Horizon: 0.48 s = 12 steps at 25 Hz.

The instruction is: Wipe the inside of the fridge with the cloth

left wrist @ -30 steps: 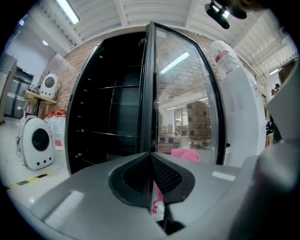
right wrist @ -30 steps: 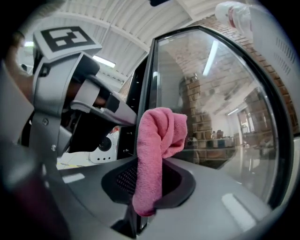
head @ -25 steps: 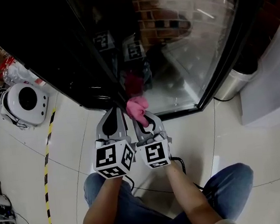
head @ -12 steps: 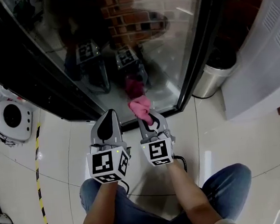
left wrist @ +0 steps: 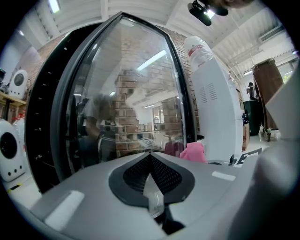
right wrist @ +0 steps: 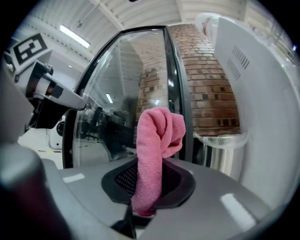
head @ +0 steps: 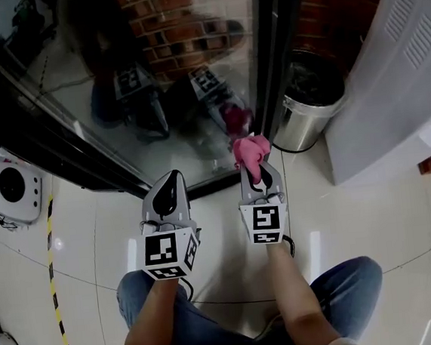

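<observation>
The pink cloth (head: 250,151) is pinched in your right gripper (head: 256,168). In the right gripper view, the two jaws press on the low end of the cloth (right wrist: 157,140). The rest sticks up past the tips and curls over in a soft lump.

The cloth is in front of the fridge's glass door (head: 153,75), low down. It is by the door's right edge, where the black frame (head: 273,64) runs. You can't tell if it touches the frame.

Your left gripper (head: 169,177) is in front of the door too, to the left of the right one and near the door's bottom edge. In the left gripper view, the jaws of the left gripper (left wrist: 151,161) are pressed together with nothing between them. The cloth (left wrist: 193,152) peeks up on its right side.

The glass shows bricks, both grippers and the cloth, like a mirror.

Just right of the door, past the black frame, stands a shiny silver bin (head: 311,98). A see-through bag is folded over the bin's (right wrist: 220,154) rim. Right of that is a big white box with slots (head: 388,75).

Left of the door, a round white machine (head: 9,191) sits on the white tile floor (head: 341,216). A yellow and black striped tape (head: 50,252) runs along the floor near it.

At the bottom you see your arms and your blue jeans (head: 341,292).
</observation>
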Each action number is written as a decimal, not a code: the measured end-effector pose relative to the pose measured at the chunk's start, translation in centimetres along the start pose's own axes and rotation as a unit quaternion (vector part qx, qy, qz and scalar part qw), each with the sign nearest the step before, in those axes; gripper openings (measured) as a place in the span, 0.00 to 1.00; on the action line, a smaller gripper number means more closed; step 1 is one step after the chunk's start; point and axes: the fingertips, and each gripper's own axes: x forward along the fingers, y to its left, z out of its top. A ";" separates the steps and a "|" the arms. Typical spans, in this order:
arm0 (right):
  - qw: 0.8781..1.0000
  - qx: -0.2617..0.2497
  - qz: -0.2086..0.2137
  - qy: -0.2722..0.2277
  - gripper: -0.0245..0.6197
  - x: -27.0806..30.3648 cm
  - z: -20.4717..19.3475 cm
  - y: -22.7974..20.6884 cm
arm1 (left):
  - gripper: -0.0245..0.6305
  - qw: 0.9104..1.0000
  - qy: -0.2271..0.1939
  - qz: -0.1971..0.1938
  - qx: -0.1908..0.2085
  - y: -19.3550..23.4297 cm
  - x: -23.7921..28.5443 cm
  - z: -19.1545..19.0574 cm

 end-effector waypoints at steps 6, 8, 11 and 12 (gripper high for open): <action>0.998 0.004 0.057 -0.032 0.13 -1.2 2.2 6.5 | 0.06 0.999 -0.016 0.038 0.011 1.1 -0.4 0.7; 0.995 0.001 0.092 -0.034 0.13 -1.3 2.1 10.4 | 0.06 0.999 -0.021 0.045 0.022 1.8 -0.8 1.0; 0.990 0.004 0.137 -0.025 0.13 -1.2 1.0 15.7 | 0.06 0.998 -0.013 0.058 0.020 3.5 -1.9 0.9; 0.989 0.011 0.145 -0.020 0.13 -1.2 0.6 17.2 | 0.06 0.998 -0.013 0.063 0.020 4.1 -2.4 1.1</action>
